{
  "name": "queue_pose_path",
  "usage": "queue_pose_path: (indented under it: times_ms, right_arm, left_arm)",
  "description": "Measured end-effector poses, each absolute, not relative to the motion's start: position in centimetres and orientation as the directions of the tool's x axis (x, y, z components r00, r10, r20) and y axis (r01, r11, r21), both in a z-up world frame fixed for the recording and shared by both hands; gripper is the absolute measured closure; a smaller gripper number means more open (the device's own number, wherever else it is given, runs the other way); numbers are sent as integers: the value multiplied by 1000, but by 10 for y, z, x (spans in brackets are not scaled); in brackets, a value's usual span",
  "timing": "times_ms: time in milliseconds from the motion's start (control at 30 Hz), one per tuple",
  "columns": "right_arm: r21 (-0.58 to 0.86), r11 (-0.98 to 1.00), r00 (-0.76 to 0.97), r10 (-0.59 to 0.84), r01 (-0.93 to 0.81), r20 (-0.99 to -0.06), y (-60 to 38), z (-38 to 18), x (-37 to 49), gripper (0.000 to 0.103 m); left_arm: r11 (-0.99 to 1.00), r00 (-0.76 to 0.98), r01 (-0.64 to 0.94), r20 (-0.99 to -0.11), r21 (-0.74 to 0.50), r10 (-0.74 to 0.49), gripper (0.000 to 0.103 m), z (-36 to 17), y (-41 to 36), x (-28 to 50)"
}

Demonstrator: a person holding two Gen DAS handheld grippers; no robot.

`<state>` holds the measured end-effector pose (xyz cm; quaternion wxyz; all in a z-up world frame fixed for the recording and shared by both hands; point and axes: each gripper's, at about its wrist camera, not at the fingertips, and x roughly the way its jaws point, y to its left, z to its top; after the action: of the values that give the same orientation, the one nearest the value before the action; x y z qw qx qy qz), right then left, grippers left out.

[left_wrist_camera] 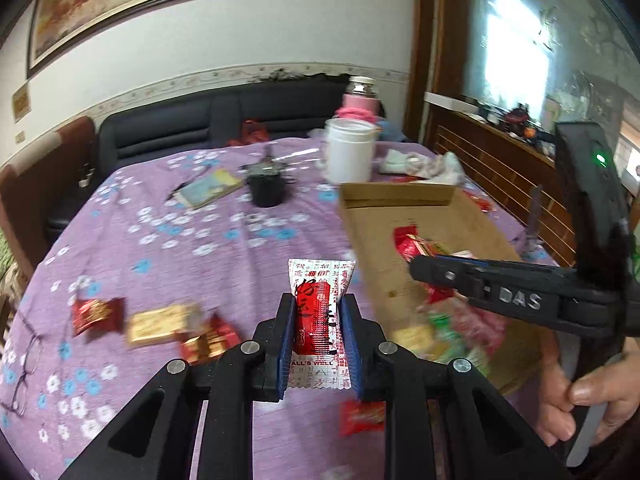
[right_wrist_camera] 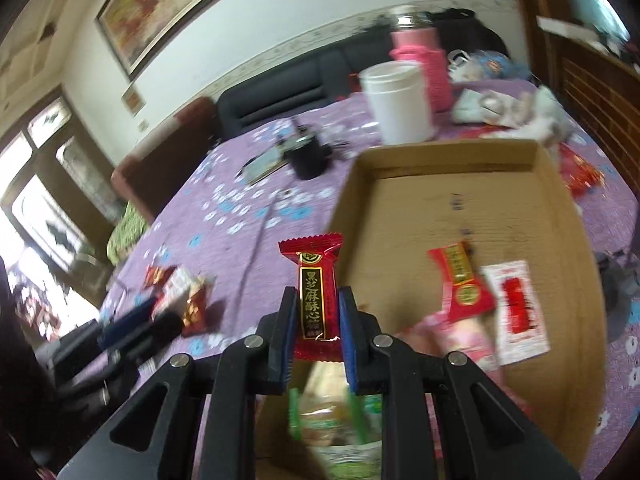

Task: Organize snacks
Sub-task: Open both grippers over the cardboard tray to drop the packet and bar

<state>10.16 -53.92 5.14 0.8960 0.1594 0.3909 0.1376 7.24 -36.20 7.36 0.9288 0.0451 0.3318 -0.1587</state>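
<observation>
My left gripper (left_wrist_camera: 316, 312) is shut on a white-and-red snack packet (left_wrist_camera: 318, 312), held above the purple floral tablecloth just left of the cardboard box (left_wrist_camera: 460, 216). My right gripper (right_wrist_camera: 316, 308) is shut on a red sesame candy packet (right_wrist_camera: 314, 292), held over the box's near left edge (right_wrist_camera: 348, 216). The right gripper also shows in the left wrist view (left_wrist_camera: 424, 270), reaching over the box. Inside the box lie several packets: a red one (right_wrist_camera: 460, 280), a white-and-red one (right_wrist_camera: 516, 312) and green ones (right_wrist_camera: 340, 420). Loose snacks (left_wrist_camera: 160, 324) lie on the cloth at the left.
A white jar (left_wrist_camera: 350, 150), a pink flask (left_wrist_camera: 360, 98), a black cup (left_wrist_camera: 266, 188) and a booklet (left_wrist_camera: 212, 188) stand behind the box. Eyeglasses (left_wrist_camera: 24, 368) lie at the table's left edge. A red candy (left_wrist_camera: 360, 416) lies near me. A dark sofa is behind the table.
</observation>
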Motion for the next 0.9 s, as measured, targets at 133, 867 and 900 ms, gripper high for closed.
queue_pose_path:
  times_ms: [133,867,900]
  right_arm:
    - [436,899,656,346,-29,-671,-570,45,110,84]
    - [305,947,660,167,98,-732,-589,36,115,83]
    - [302,949,673,165,91,-721,-587,41,112,83]
  left_arm:
    - [923,701,384,-638,-39,-319,80,72,-401,75]
    - [876,607,475,-692,-78,-390,59,34,-456,78]
    - [878,612,472,-686,-81,-393,57,36,-454,77]
